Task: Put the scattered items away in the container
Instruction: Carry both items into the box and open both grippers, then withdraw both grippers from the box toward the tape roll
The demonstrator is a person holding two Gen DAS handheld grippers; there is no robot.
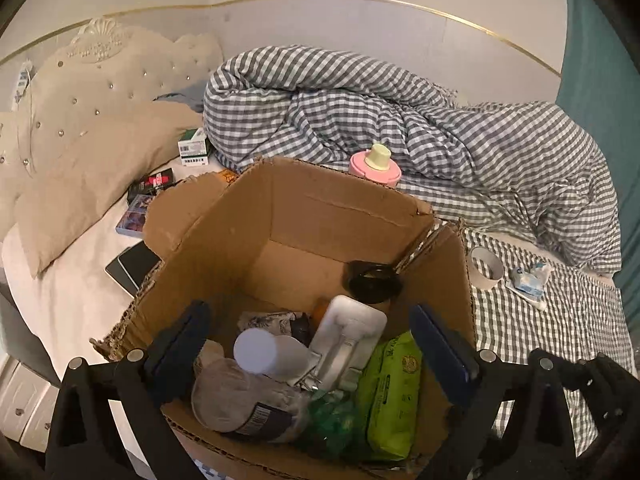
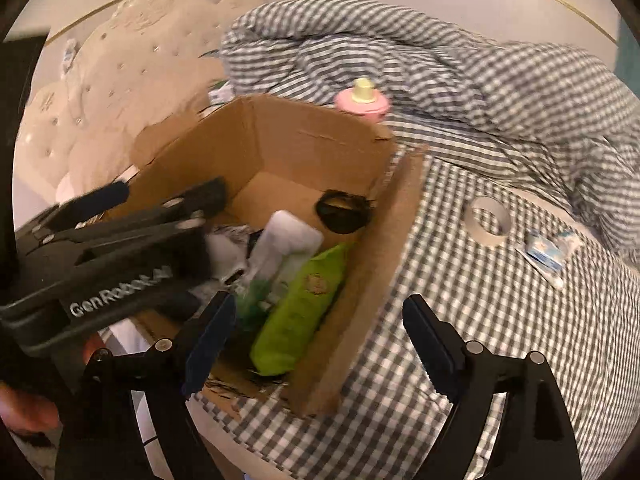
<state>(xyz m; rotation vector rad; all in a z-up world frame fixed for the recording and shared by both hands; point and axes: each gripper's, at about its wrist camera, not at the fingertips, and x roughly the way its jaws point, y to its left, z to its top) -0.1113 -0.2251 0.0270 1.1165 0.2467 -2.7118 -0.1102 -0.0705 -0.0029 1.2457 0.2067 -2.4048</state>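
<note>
Cardboard box (image 1: 320, 208) stands open on the bed, already holding a green wipes pack (image 1: 390, 396), a white tray-like case (image 1: 348, 340), a white-capped bottle (image 1: 260, 352) and a black ring-shaped thing (image 1: 374, 282) at the far corner. Left gripper (image 1: 316, 344) hangs over the box with its jaws spread wide and nothing pinched between them; right gripper (image 2: 320, 344) hovers at the box's near right wall, jaws likewise spread and empty. Plenty remains outside: a pink bottle (image 1: 374, 166) just behind the far wall, a tape roll (image 1: 486, 268) and a small blue-and-white packet (image 1: 528, 280) on the checked sheet to the right, a phone (image 1: 134, 266), some small boxes (image 1: 194, 148) and cards by the pillow (image 1: 92, 184) on the left. The likely trouble is the two tools crowding each other, since the left one sits close across the right one's view; a careless swing could knock the flimsy box wall or tip the box on the soft bedding. The tape roll may roll away if nudged, and the flat phone may be awkward to lift
</note>
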